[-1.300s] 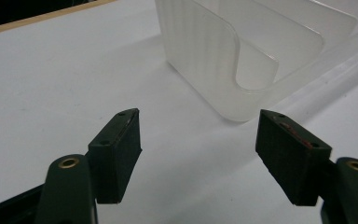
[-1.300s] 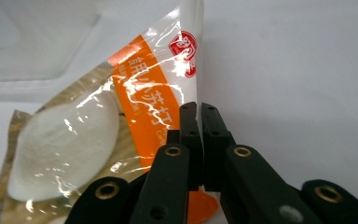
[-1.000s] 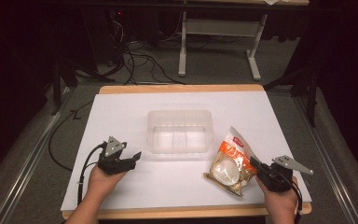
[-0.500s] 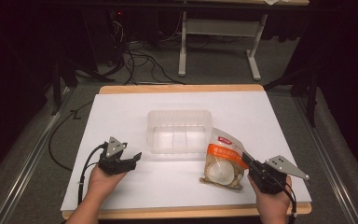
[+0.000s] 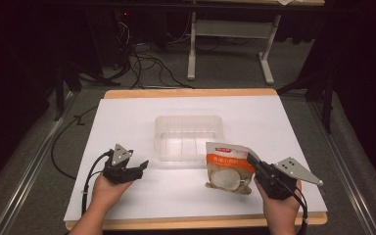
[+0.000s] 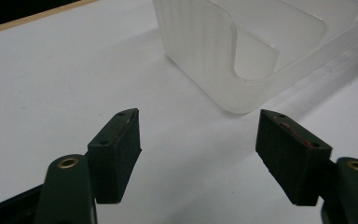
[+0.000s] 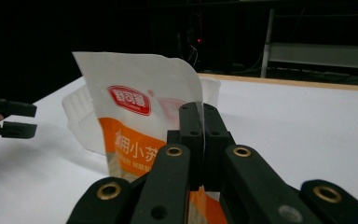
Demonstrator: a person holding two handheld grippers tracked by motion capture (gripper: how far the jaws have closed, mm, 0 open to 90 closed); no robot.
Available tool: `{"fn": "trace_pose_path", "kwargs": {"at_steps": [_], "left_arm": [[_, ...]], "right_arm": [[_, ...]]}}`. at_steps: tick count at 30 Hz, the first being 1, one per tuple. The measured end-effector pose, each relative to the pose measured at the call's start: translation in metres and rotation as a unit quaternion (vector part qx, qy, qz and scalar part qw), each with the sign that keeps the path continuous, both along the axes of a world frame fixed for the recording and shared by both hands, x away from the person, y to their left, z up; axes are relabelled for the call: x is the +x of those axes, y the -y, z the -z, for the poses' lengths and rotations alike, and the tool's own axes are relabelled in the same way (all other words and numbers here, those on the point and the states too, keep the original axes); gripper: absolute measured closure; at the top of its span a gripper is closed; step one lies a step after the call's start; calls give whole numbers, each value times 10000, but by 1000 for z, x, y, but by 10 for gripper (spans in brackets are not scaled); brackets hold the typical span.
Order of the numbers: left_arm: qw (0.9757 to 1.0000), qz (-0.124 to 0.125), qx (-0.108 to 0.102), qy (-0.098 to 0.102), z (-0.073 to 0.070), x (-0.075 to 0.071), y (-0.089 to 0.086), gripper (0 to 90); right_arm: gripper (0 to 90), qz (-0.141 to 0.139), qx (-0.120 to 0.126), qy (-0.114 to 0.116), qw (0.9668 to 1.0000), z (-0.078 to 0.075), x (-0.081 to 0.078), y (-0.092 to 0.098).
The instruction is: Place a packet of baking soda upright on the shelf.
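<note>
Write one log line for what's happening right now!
right tool: shut on snack bag | left tool: open, empty | clear tub: empty

A frosted translucent plastic tub point(image 5: 189, 137), a glossy printed snack pouch point(image 5: 228, 166), a matt white tabletop point(image 5: 127, 117).

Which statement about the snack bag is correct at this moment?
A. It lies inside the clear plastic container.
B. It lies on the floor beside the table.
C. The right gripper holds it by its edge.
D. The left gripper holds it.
C: the right gripper has its jaws shut on the edge of the snack bag, in front of the clear plastic container, while the left gripper is open and holds nothing.
</note>
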State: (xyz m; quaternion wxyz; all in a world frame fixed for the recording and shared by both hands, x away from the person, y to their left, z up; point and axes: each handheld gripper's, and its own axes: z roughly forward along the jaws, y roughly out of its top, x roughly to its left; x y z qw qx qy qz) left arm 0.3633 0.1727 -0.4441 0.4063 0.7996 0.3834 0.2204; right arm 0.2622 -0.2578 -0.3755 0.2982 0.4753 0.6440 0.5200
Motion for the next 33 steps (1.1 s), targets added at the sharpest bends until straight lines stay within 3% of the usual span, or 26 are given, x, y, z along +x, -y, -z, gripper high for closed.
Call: {"fn": "trace_pose_path", "kwargs": {"at_steps": [14,19,27,33], "left_arm": [[10000,10,7,14,0,0,0,312],[10000,-6,4,17,-1,-1,0,312],[10000,10,0,32,-2,-2,-2,311],[10000,-9,-12,49,-2,-2,-4,311]], "right_arm": [[900,405,217,157,9988,-8,-4,19],[900,367,146,164,9991,-6,5,8],[900,72,-192,191,9996,0,24,-30],[900,-77,-353,209,9991,7,23,-43]]}}
